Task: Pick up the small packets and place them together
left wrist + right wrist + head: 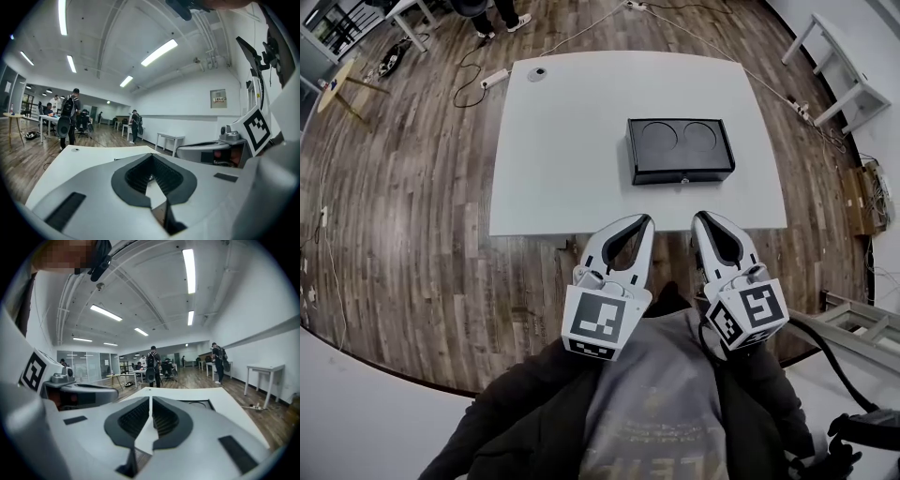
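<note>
At near edge of white table [572,141] we hold left gripper [646,221] and right gripper [698,217] side by side, both pinched closed, nothing in them. Guessing we're just lining up to reach. Black tray [680,174]: two round wells, both empty. Small packets: can't spot any, honestly.

far-corner dot: small dark round thing [537,72] on the white rectangular table [572,178], way too tiny to identify
black rectangular box with two round wells [201,403]: mostly behind the right gripper [150,401]
</note>
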Demonstrator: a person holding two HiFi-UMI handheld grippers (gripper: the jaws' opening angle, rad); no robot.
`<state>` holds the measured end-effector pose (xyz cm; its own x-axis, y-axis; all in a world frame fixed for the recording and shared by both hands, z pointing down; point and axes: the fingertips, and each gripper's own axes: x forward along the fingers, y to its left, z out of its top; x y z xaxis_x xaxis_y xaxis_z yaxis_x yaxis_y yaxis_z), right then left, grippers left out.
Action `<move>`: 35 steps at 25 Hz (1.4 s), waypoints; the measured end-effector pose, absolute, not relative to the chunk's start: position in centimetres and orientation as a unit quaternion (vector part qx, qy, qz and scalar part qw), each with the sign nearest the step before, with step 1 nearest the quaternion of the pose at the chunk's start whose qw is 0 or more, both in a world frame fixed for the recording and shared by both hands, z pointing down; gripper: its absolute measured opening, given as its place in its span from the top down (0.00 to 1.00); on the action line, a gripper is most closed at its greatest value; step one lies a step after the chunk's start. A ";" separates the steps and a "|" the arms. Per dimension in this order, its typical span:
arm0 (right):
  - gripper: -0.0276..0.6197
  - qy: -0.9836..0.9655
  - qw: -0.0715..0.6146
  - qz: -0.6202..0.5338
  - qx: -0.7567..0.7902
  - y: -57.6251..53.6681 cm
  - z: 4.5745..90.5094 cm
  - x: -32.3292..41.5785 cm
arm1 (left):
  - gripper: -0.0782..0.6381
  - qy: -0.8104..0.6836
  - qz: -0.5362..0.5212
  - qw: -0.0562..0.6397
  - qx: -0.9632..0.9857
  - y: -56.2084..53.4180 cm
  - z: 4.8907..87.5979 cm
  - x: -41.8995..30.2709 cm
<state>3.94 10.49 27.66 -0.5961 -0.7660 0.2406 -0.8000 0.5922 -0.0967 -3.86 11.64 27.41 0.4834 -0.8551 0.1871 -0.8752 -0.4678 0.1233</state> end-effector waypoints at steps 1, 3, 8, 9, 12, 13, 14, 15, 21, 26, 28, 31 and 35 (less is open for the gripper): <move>0.95 -0.882 0.091 0.099 0.452 10.2 27.7 4.6 | 0.89 -0.504 0.049 0.106 0.856 11.6 27.6 -3.9; 0.95 -0.871 0.097 0.101 0.470 9.4 28.0 5.9 | 0.89 -0.500 0.051 0.116 0.857 11.2 28.2 -3.8; 0.95 -0.853 0.108 0.105 0.500 6.9 29.8 8.5 | 0.89 -0.488 0.076 0.127 0.860 9.2 29.7 -2.9; 0.95 -0.852 0.111 0.109 0.501 6.3 30.4 8.7 | 0.89 -0.488 0.081 0.127 0.860 8.6 29.9 -2.9; 0.95 -0.852 0.118 0.120 0.495 4.8 32.0 8.7 | 0.89 -0.494 0.095 0.123 0.856 6.9 30.1 -3.3; 0.95 -0.854 0.121 0.121 0.492 4.3 32.4 8.7 | 0.89 -0.496 0.100 0.121 0.854 6.3 30.2 -3.4; 0.95 -0.855 0.122 0.124 0.488 3.8 32.9 8.7 | 0.89 -0.498 0.104 0.121 0.852 5.5 30.3 -3.4; 0.95 -0.857 0.123 0.128 0.484 3.3 33.3 8.6 | 0.89 -0.500 0.107 0.122 0.851 4.8 30.4 -3.3; 0.95 -0.869 0.124 0.154 0.455 0.3 35.5 9.2 | 0.89 -0.499 0.140 0.125 0.846 1.2 31.5 -1.3; 0.93 -0.875 0.121 0.160 0.440 -0.8 36.9 9.1 | 0.89 -0.509 0.154 0.135 0.836 -0.2 31.8 -0.8; 0.91 -0.874 0.124 0.166 0.440 -1.2 37.5 9.0 | 0.89 -0.504 0.162 0.143 0.837 -0.4 32.3 -0.7; 0.90 -0.870 0.125 0.169 0.447 -1.6 37.8 8.9 | 0.89 -0.493 0.168 0.144 0.841 -1.0 32.7 -0.7; 0.88 -0.860 0.131 0.166 0.464 -1.7 38.3 8.8 | 0.89 -0.474 0.168 0.143 0.853 -1.5 32.8 -0.6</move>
<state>8.77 -1.74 38.29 -0.5357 -0.7546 0.3790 -0.8413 0.5152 -0.1634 -0.57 -1.48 32.76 0.4947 -0.7603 0.4210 -0.8560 -0.5101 0.0847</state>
